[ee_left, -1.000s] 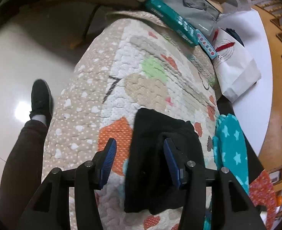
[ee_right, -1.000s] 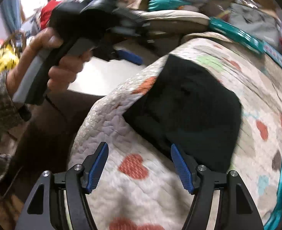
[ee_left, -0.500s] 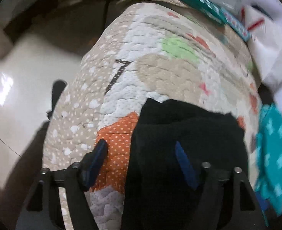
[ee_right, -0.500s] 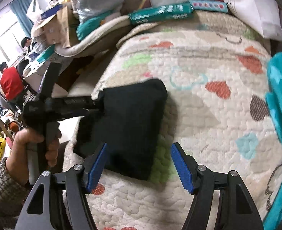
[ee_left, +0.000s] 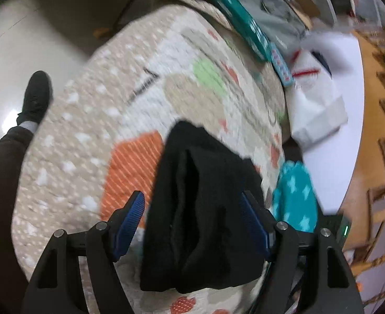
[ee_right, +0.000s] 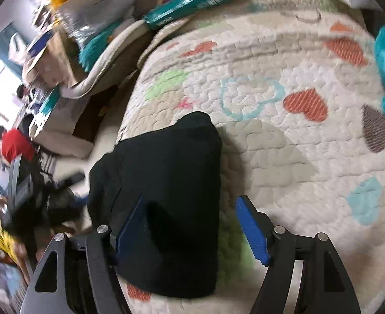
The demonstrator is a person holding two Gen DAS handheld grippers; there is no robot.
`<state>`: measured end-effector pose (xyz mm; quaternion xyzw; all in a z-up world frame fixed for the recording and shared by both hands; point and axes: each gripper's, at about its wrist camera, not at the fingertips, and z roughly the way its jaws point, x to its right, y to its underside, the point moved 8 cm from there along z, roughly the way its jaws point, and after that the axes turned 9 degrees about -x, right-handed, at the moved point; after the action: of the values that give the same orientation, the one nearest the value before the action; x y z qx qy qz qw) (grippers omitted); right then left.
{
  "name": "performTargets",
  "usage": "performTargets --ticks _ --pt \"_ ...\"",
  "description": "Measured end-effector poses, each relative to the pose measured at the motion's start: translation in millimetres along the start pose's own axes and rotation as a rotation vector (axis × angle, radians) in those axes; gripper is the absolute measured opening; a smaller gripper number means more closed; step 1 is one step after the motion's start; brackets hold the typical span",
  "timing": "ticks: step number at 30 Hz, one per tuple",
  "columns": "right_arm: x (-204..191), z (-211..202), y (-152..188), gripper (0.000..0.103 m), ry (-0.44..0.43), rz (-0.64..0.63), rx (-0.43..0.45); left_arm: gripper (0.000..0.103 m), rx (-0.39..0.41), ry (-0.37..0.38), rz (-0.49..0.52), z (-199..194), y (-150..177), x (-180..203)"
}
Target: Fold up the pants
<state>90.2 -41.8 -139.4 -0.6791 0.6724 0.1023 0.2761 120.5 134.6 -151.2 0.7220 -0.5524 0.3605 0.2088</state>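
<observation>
Both my jaws hang wide over folded black pants on the quilt, left gripper straddling them ungripped, right gripper opening, pants under its left pad, nothing held.

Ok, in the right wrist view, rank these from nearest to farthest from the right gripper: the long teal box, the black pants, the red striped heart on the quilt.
1. Black pants: lying between the right gripper's opening fingers, toward the left one.
2. Red striped heart: mid-quilt, ahead and to the right.
3. Long teal box: at the quilt's far edge, top of view.
</observation>
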Motion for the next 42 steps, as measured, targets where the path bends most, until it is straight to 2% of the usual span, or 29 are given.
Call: performTargets --ticks 2,4,7,9,10,11,12,13,14,16,19,24,27,30,31,32,35,39,40,42 --pt "0.9 9.8 -2.0 0.077 -0.039 0.035 -0.009 0.075 -0.022 -0.023 0.042 15.8 4.8 7.4" --pt "-0.2 16.7 -1.4 0.079 -0.071 0.051 -0.013 0.079 -0.022 -0.096 0.083 28.6 7.9 8.8" --pt "-2.5 31.9 0.6 0.079 -0.130 0.066 -0.033 0.080 -0.010 -0.190 0.148 40.2 13.2 15.1" --pt "-3.1 41.8 1.3 0.079 -0.168 0.081 -0.047 0.063 -0.022 -0.247 0.207 43.6 19.0 24.9" --pt "-4.6 44.0 0.9 0.076 -0.177 0.076 -0.050 0.048 -0.030 -0.256 0.226 44.2 21.2 29.4" --pt "-6.1 43.7 0.6 0.070 -0.174 0.063 -0.055 0.041 -0.027 -0.268 0.241 42.5 22.5 34.4" --pt "-8.0 42.0 0.0 0.066 -0.174 0.046 -0.063 0.038 -0.028 -0.269 0.246 41.2 22.2 36.3" --pt "-11.1 38.1 -1.0 0.056 -0.180 0.025 -0.068 0.035 -0.031 -0.262 0.242 39.1 21.1 38.2" --pt "-13.8 33.4 -2.5 0.051 -0.181 0.006 -0.068 0.034 -0.032 -0.243 0.227 36.4 19.1 41.3" --pt "-18.6 21.5 -10.2 0.047 -0.166 -0.032 -0.042 0.033 -0.032 -0.211 0.217 32.9 15.0 47.1" --pt "-21.6 5.1 -31.6 0.046 -0.130 -0.067 0.007 0.033 -0.015 -0.210 0.231 37.1 -0.2 66.7" --pt "-11.2 -13.3 -81.5 0.046 -0.068 -0.078 0.071 0.033 0.001 -0.193 0.261 53.3 -46.9 104.2" --pt "2.4 -10.6 -107.7 0.047 -0.038 -0.062 0.077 0.038 -0.002 -0.193 0.249 72.6 -73.2 111.0" --pt "29.7 13.0 -117.6 0.057 0.005 -0.005 0.022 0.044 -0.045 -0.246 0.165 99.8 -91.4 87.5" --pt "45.3 23.7 -115.6 0.062 0.050 0.036 -0.005 0.044 -0.056 -0.277 0.133 106.0 -93.8 75.7" --pt "53.8 27.8 -113.9 0.065 0.061 0.060 -0.008 0.049 -0.075 -0.241 0.102 110.7 -93.9 67.2" --pt "69.4 23.0 -102.5 0.071 -0.047 0.136 0.026 0.050 -0.084 -0.160 0.074 103.4 -91.7 66.3" --pt "77.6 7.4 -92.6 0.072 -0.060 0.168 0.056 0.050 -0.077 -0.154 0.056 97.2 -97.0 63.5" --pt "78.5 1.7 -89.4 0.072 -0.054 0.170 0.064 0.053 -0.079 -0.138 0.015 96.6 -97.9 58.8" --pt "78.0 -11.7 -84.7 0.072 -0.044 0.165 0.082 0.055 -0.094 -0.053 -0.111 95.7 -98.6 45.1"
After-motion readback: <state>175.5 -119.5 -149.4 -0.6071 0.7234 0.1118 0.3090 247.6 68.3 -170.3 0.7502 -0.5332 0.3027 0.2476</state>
